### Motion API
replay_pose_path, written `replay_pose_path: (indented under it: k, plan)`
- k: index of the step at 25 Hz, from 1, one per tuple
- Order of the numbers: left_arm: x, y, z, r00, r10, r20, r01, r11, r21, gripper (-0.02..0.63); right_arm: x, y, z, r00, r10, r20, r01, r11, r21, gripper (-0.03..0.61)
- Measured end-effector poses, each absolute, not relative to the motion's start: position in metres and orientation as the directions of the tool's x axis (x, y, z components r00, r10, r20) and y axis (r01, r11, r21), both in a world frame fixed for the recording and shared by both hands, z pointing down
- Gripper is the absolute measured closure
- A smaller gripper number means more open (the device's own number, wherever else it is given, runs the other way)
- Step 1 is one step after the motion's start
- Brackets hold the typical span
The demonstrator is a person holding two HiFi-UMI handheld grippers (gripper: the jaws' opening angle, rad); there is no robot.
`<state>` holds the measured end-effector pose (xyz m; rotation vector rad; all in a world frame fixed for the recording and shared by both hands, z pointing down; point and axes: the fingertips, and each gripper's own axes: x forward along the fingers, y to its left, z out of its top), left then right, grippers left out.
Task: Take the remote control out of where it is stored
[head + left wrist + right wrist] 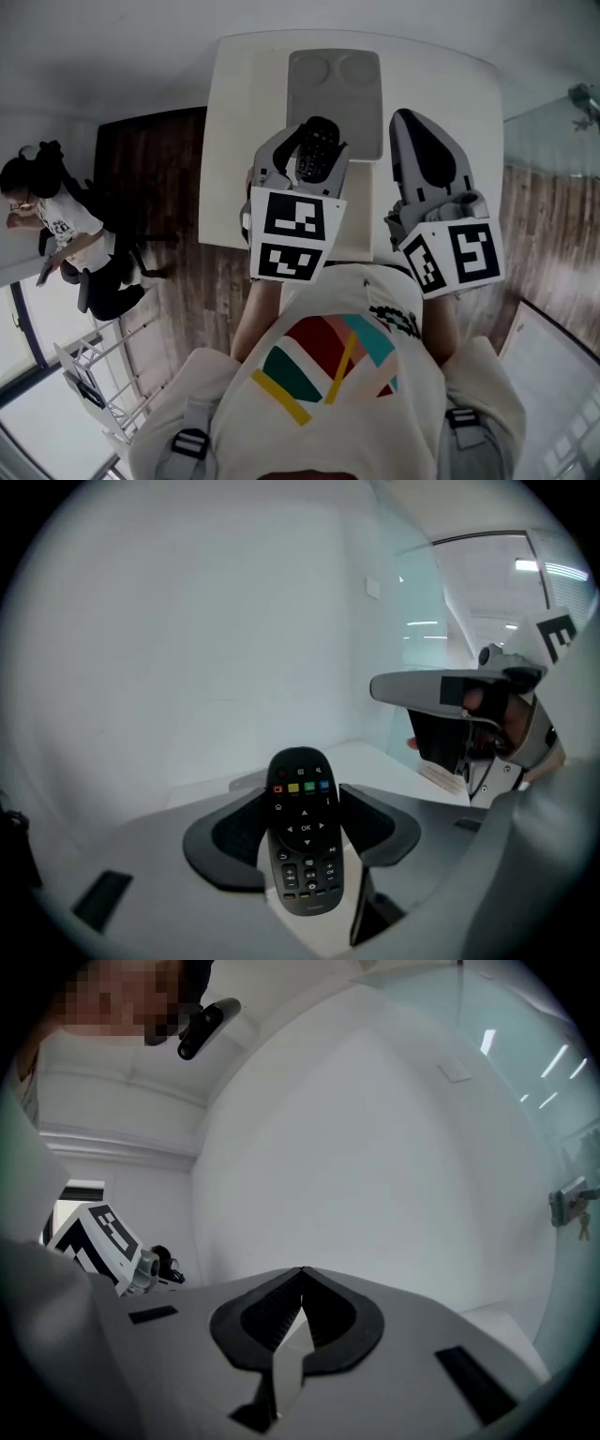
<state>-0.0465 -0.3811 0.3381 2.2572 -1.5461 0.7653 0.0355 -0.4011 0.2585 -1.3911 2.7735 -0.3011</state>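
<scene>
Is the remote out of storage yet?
Out: the left gripper holds the remote between its jaws, in the air above the table.

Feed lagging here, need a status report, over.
Left tool shut on remote control, held above white table. Right tool shut, empty. Nothing blocking seen.

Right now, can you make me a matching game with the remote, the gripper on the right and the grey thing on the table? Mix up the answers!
Things:
1. remote control
2. right gripper
3. grey tray

Places or states:
A. lying on the white table
B. jaws together, nothing between them
C. gripped by the left gripper, lifted off the table

Right pairs: 1-C, 2-B, 3-A
</scene>
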Motion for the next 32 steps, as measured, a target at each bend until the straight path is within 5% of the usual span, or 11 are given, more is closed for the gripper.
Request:
replay_pose_path:
  k: [17, 32]
  plan:
    - [-0.083, -0.357, 0.148, 0.232, -0.970, -0.076, -0.970, -0.225, -0.087, 0.359, 0.042, -0.382, 0.180, -0.561, -0.822, -0.099, -0.817, 0.569, -0.096, 0.577]
    - [-0.090, -0.344, 0.136, 0.215, -0.964, -0.154, -0.975, -0.203, -0.089, 0.359, 0.039, -0.367, 0.172, -0.550, -0.826, -0.124, -0.829, 0.558, -0.038, 0.577]
